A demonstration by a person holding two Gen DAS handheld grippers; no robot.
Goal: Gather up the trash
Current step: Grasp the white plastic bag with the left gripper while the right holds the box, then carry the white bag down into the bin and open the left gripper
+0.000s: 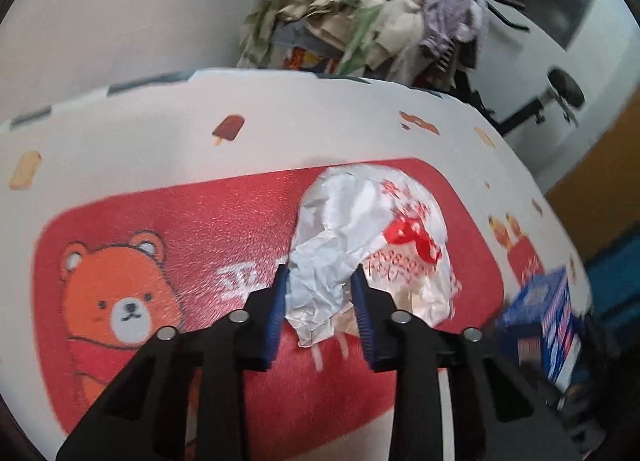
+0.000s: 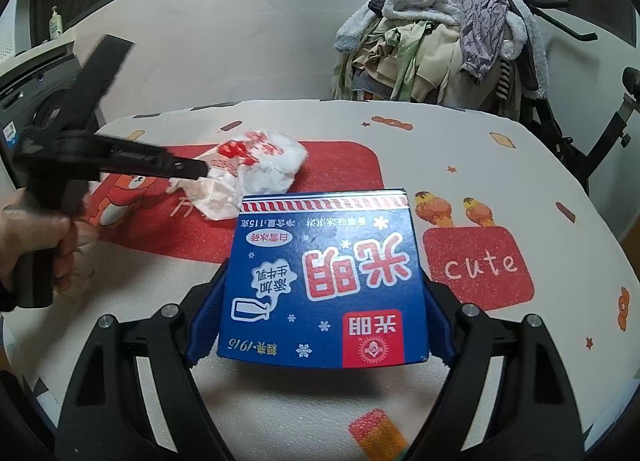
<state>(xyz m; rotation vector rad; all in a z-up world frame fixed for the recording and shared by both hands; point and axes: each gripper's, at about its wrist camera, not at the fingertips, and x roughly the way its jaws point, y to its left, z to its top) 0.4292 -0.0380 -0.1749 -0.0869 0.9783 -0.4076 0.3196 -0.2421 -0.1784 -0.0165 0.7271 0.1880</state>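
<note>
A crumpled white wrapper with red print [image 1: 360,229] lies on the red bear patch of the table mat [image 1: 168,221]. My left gripper [image 1: 320,281] has its blue pads pressed against the wrapper's near end from both sides. From the right wrist view the same gripper [image 2: 202,171] reaches in from the left onto the wrapper [image 2: 260,173], held by a person's hand [image 2: 36,237]. My right gripper [image 2: 324,293] is shut on a blue and red carton box [image 2: 324,277], gripped by its two sides just above the table. The box [image 1: 548,309] shows blurred at the right edge of the left wrist view.
The table carries a white mat with cartoon prints [image 2: 520,165]. Behind it stands a heap of clothes [image 2: 440,45] on a black frame. A washing machine [image 2: 24,81] is at the far left, with a white wall behind the table.
</note>
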